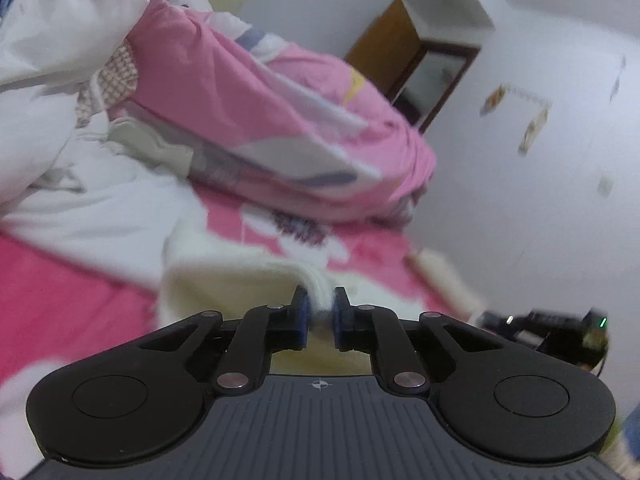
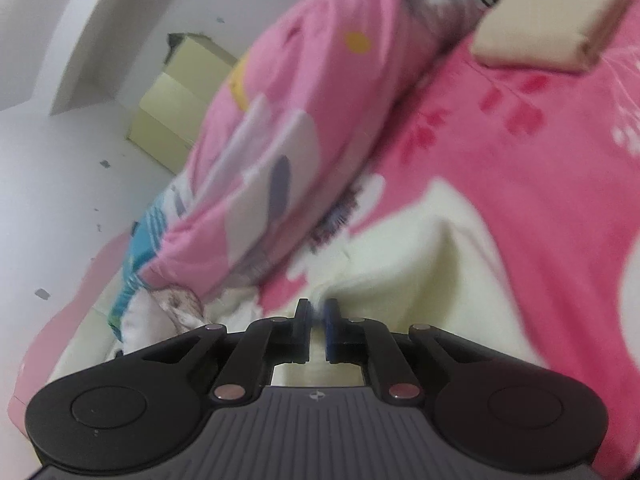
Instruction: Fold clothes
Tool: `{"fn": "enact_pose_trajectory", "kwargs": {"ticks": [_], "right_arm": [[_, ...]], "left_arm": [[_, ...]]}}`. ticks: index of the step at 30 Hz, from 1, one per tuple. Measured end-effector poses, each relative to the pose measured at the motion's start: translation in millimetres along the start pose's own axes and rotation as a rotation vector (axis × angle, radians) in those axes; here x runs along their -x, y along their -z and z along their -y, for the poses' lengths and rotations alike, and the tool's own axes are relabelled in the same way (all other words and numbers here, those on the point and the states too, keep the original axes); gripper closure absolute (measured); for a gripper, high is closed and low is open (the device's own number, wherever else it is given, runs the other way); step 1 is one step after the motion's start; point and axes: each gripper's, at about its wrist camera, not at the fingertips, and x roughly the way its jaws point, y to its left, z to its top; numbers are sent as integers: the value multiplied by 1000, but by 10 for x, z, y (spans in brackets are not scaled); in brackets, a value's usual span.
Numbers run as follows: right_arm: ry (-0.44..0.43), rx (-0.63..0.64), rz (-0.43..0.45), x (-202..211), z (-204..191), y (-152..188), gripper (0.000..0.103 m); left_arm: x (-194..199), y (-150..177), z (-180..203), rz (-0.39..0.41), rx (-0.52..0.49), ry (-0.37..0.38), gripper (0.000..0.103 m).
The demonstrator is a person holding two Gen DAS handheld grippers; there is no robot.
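Softly bunched cream fleece garment [image 1: 240, 276]

— Surface? — A bed under a pink flowered blanket [image 2: 540, 208]. — Lying on it? — A cream garment [image 2: 400, 248] near the front, a rolled pink quilt [image 2: 260, 140] along the wall side, a folded beige cloth [image 2: 552, 24] well apart at the far end.

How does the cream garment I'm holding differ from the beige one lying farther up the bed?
The cream garment is spread loose and pinched by both the right gripper and left gripper; the beige garment sits folded in a compact stack, untouched. The cream one is paler. Both rest on the pink bedspread.
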Motion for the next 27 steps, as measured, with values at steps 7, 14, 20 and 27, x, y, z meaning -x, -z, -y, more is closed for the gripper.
{"fn": "enact_pose_trajectory", "kwargs": {"ticks": [7,14,20,27], "right_arm": [[-20,16,1,-524,-127,-557,97],[83,-91,-59,-1303,265,-841,97],[172,-242,-121,-1758,763,-866,97],[172,-304,-108,-1677,845,-830,92]], "left_arm": [[-410,-426,-219,18,105,2,93],[-1105,-517,-707,-142,223,-138,93],[-1286,-476,-911,-188,275,-177,91],[-1175,-531,-922,-185,340,-125,61]]}}
